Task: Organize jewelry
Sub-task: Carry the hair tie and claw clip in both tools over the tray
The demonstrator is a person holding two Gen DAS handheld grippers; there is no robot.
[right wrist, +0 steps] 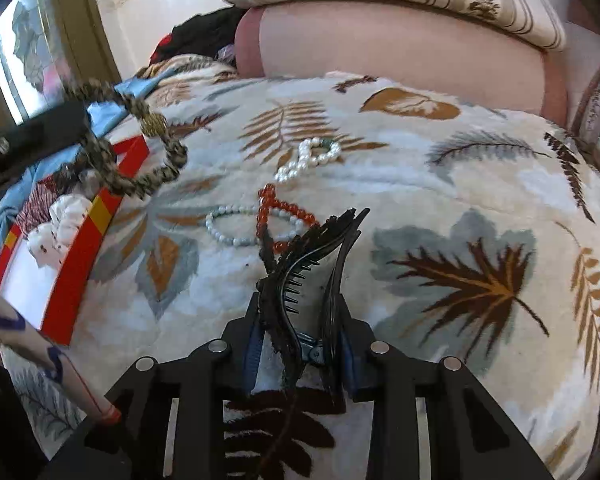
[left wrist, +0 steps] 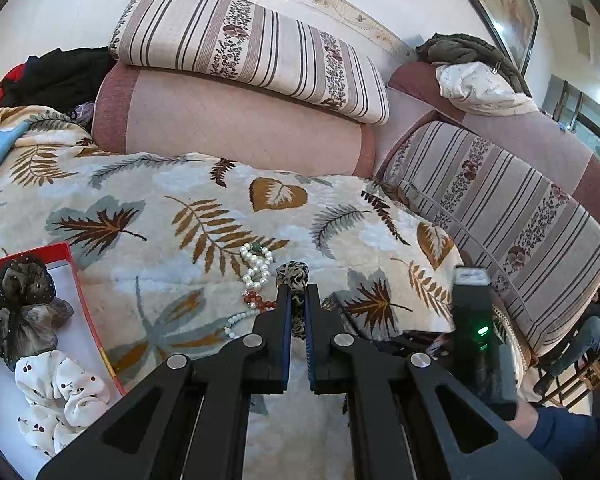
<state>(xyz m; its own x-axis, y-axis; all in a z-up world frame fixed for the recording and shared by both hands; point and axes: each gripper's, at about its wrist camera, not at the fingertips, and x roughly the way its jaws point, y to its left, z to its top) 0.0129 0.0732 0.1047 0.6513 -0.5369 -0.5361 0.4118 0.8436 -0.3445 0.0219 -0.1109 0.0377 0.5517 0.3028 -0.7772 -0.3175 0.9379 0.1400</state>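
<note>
Scrunchies [left wrist: 40,344] sit in red box [left wrist: 88,312]; left gripper [left wrist: 298,300] clamps leopard scrunchie [left wrist: 293,274], right gripper [right wrist: 300,344] clamps hair clip [right wrist: 300,280]; bead bracelets [right wrist: 276,216] remain on blanket [right wrist: 420,200].

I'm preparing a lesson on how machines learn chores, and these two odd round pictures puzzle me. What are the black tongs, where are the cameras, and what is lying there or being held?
No robot here: a person holds a two-finger gripper in each hand, each with a wide-angle camera looking along its fingers.

The left gripper is shut on a leopard-print scrunchie. The right gripper pinches a black hair clip.

On the leaf-patterned blanket lie a pearl bracelet, a red bead bracelet and a pale bead bracelet. A red-rimmed box already holds scrunchies.
</note>
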